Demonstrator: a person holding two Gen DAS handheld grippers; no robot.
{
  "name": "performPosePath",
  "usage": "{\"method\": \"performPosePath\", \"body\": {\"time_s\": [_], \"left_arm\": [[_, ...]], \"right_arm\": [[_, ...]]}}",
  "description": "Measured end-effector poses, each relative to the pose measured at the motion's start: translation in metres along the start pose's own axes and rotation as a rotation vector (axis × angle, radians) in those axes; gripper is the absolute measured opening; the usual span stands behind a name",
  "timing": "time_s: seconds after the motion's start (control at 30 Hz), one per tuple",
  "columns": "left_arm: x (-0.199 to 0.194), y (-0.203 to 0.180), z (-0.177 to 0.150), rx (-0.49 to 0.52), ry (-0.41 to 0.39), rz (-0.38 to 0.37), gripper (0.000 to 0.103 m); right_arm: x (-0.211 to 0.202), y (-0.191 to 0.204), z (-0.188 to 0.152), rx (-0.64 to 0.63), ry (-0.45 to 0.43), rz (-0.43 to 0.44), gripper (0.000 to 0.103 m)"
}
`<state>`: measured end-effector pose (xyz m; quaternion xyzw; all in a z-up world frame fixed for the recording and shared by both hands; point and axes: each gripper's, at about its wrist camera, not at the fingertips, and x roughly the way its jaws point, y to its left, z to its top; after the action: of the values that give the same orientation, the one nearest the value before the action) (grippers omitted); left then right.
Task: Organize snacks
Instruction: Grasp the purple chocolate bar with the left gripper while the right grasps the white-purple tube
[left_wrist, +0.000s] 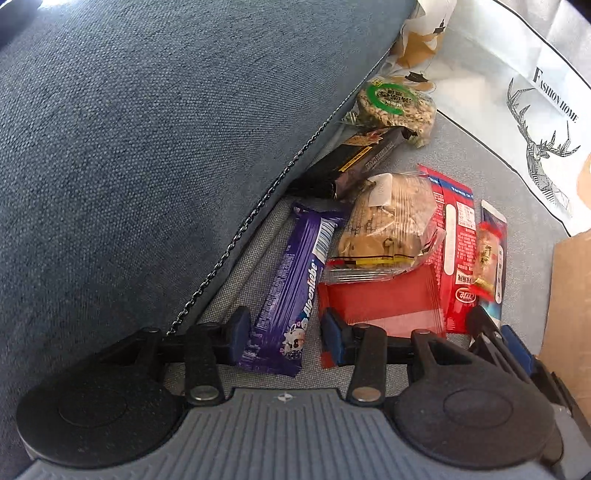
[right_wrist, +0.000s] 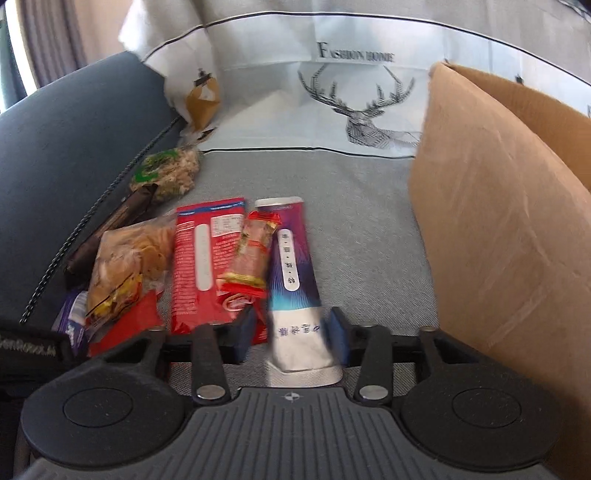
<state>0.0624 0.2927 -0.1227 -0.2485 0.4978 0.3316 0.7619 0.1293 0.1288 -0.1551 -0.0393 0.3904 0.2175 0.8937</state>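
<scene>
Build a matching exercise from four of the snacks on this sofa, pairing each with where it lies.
Things:
1. purple Alpenliebe bar
2. purple-and-white tube
3. green-labelled rice cake
4. small red candy

Places:
A. farthest back, near the white cushion
B. between the right gripper fingers
C. between the left gripper fingers
D. on top of the flat red packet and the tube

Pairs: 1-C, 2-B, 3-A, 4-D
</scene>
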Motion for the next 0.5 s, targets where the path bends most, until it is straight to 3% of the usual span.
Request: {"method": "performPosePath", "body": {"time_s": [0.03, 0.17, 0.5], "left_arm": [[-0.001, 0.001, 0.000, -0.003, -0.002, -0.005, 0.032], [-0.007, 0.003, 0.001, 0.005, -0.013, -0.024, 0.019], [-0.017, 0.007, 0.003, 0.032, -0.004, -0.119, 0.017]], "right_arm": [[0.000, 0.001, 0.000, -0.007, -0.002, 0.001, 0.034], [-0.008, -0.002, -0.001, -0.003, -0.003, 0.009, 0.029], [-0.065, 0.001, -0.006, -0.061, 0.033, 0.077, 0.026]]}}
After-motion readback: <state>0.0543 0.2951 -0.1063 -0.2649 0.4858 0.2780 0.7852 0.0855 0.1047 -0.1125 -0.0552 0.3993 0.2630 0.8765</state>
